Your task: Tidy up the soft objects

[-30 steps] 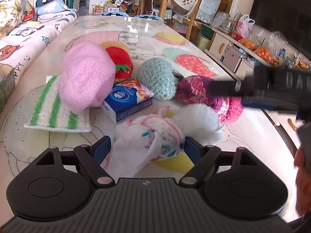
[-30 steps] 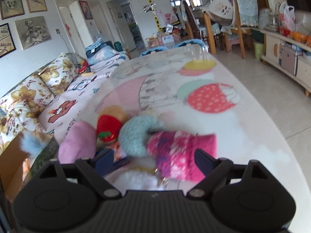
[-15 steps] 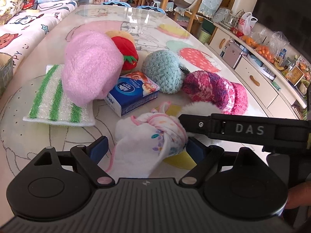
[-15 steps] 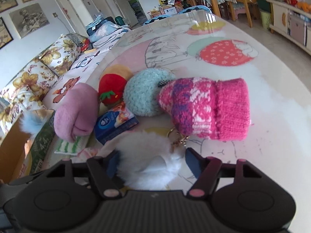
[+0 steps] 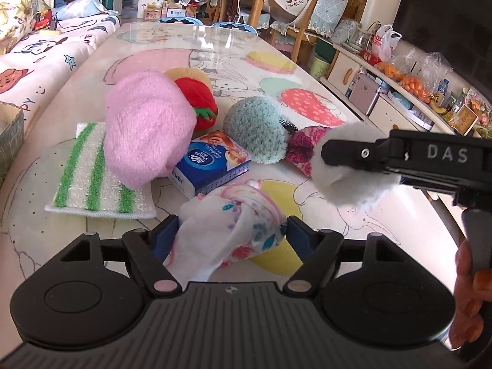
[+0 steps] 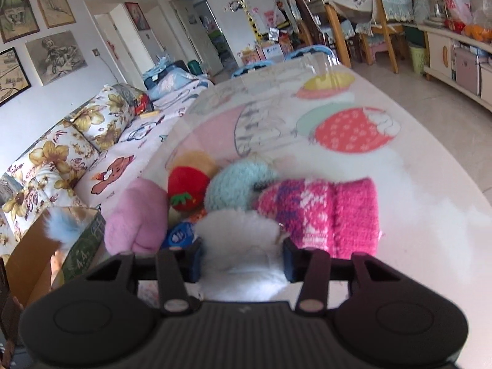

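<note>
"DAS" stood in pale letters on the black side of the right gripper [image 5: 353, 156], at right of the left wrist frame. The blue tissue pack [image 5: 212, 161], mid-frame, carried a round white-rimmed logo w/ script too small to make out; "inder" showed on its white front edge, lower left of the pack. On the sofa cover [image 5: 33, 70], left edge of frame, partial letters read "PY" and further up "UTE". In the right wrist frame, lower left, the green box [image 6: 84, 246] showed "44" on its side. Other wall stickers, bags and packaging at top were too small/blurred to read.
</note>
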`<state>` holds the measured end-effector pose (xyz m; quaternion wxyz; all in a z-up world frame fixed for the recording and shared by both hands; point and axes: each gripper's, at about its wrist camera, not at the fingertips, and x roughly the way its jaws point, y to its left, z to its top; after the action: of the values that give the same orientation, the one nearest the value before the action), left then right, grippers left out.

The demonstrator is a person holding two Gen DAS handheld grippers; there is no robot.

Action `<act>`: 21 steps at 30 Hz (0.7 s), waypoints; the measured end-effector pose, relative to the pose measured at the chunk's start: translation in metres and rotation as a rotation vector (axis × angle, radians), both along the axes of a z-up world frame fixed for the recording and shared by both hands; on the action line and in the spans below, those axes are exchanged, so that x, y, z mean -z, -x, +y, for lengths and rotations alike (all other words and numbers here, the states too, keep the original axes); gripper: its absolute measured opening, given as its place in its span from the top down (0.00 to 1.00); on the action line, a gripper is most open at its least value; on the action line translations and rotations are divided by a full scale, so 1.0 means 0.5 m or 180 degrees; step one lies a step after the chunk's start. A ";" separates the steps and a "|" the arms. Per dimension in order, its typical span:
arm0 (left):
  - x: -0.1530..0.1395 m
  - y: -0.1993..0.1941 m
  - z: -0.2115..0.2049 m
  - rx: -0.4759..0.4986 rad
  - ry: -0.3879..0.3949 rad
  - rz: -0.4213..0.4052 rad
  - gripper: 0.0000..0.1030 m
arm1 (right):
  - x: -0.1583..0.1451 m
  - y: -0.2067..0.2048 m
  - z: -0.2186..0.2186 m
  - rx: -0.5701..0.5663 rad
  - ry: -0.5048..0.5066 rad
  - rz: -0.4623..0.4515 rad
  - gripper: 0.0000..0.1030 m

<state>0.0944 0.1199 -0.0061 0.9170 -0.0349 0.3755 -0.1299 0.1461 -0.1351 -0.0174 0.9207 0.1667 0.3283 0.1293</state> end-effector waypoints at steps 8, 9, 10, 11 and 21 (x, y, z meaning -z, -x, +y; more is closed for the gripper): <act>-0.026 0.008 0.015 -0.0085 0.0093 -0.0210 0.12 | -0.032 0.005 0.008 -0.0036 -0.0092 -0.0149 0.55; -0.031 0.009 0.015 -0.0102 0.0110 -0.0247 0.12 | -0.038 0.006 0.007 -0.0034 -0.0117 -0.0180 0.55; -0.035 0.010 0.017 -0.0121 0.0133 -0.0286 0.12 | -0.045 0.007 0.007 -0.0029 -0.0140 -0.0217 0.55; -0.039 0.012 0.020 -0.0152 0.0156 -0.0329 0.12 | -0.052 0.007 0.005 -0.0025 -0.0166 -0.0252 0.55; -0.092 0.032 0.072 -0.0812 0.0299 -0.0773 0.12 | -0.108 0.001 -0.004 -0.0144 -0.0807 -0.0451 0.55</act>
<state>0.0783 0.1559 0.0398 0.9620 -0.1090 0.2480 -0.0331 0.1457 -0.1372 0.0368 0.9100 0.2646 0.2472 0.2019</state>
